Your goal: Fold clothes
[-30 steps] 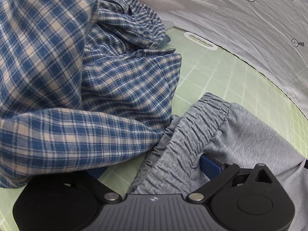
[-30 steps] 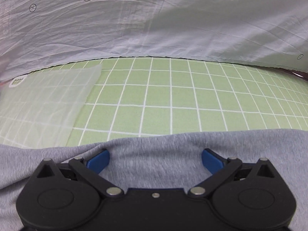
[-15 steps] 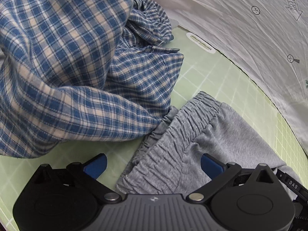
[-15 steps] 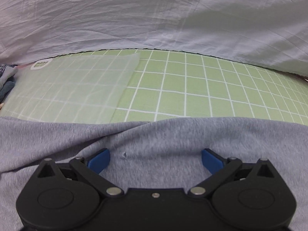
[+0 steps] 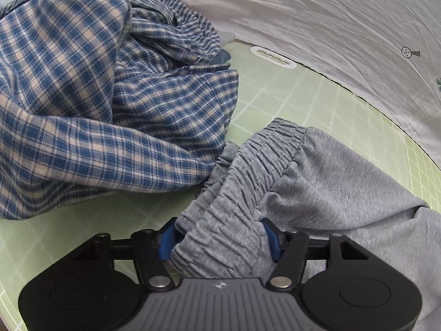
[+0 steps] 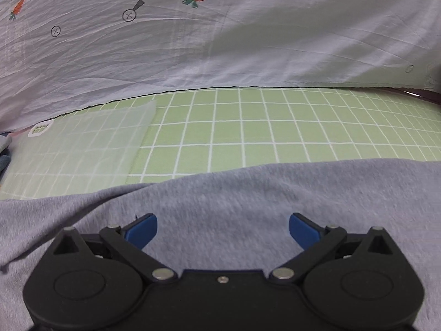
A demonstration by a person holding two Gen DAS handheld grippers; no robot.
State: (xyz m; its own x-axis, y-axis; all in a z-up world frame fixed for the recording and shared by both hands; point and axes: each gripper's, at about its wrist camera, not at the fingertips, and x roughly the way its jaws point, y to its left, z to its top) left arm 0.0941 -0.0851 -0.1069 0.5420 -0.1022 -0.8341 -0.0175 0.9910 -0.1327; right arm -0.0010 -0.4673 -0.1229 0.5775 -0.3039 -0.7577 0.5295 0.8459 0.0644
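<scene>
Since a moment earlier, when both blue pads of the left tool (image 5: 219,238) stood wide on either side of the grey sweatpants (image 5: 317,182), its jaws have come in and are closing on the gathered elastic waistband (image 5: 248,182), with the bunched band filling the gap between the pads and both pads already pressing into its folds; the view has shifted little otherwise, the pants lying in much the same spot on the green gridded worktop (image 5: 289,102). Just to the left of the waistband, and touching its far edge, lies a crumpled blue plaid shirt (image 5: 96,96) heaped in loose folds. A pale sheet printed with small symbols (image 5: 317,13) hangs behind the worktop, and a translucent plastic sheet with a white tab (image 5: 273,57) lies flat near its back edge. From the right wrist view, the right tool (image 6: 223,227) has its blue fingers (image 6: 142,229) spread wide apart over the smooth grey cloth of the sweatpants (image 6: 234,193), with nothing pinched between them; whether the fingertips rest on the fabric or hover just above it cannot be told. Beyond the grey cloth the green grid (image 6: 248,127) runs back to the sheet with carrot prints (image 6: 248,35)
</scene>
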